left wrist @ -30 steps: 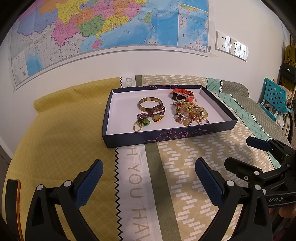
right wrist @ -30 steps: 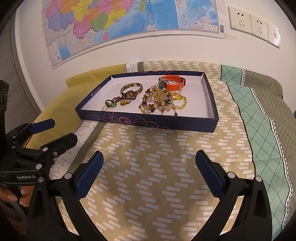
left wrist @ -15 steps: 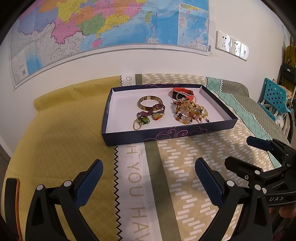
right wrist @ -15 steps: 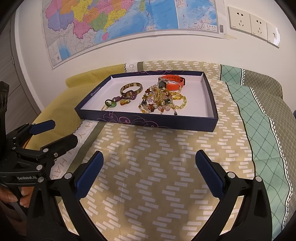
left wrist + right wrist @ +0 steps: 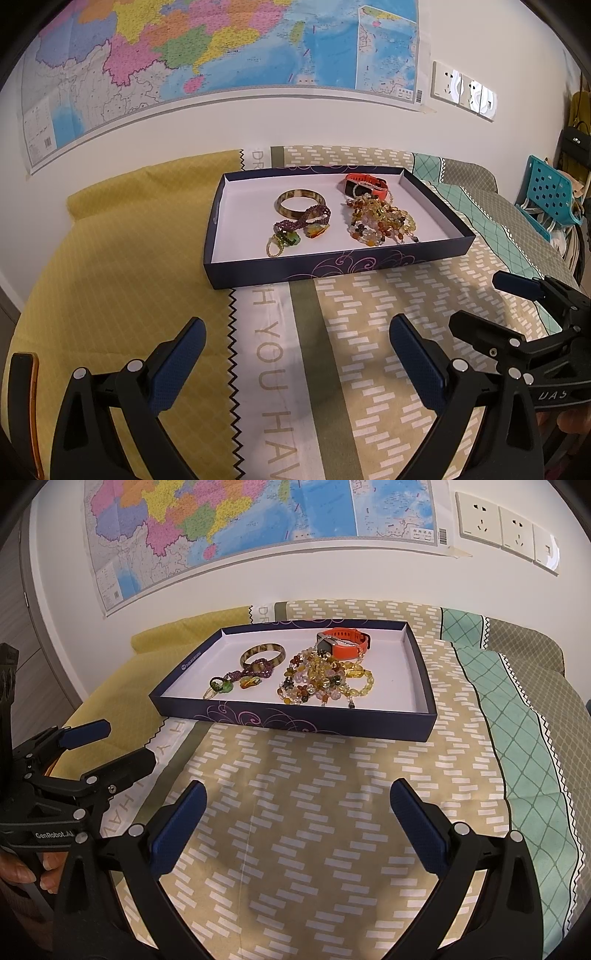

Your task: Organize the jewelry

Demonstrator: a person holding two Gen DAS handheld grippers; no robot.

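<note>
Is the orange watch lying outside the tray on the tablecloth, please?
No, the orange watch lies inside the tray, at its far end behind the heap of beads.

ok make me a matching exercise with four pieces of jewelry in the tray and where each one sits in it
Things:
1. orange watch
2. brown bangle
3. purple beaded bracelet
4. amber bead pile

Places in the tray:
A. draped over the bangle's near edge, trailing toward the front left
B. back right, by the far wall
C. right of centre, just in front of the watch
D. left of the watch, toward the back

Pairs: 1-B, 2-D, 3-A, 4-C
</note>
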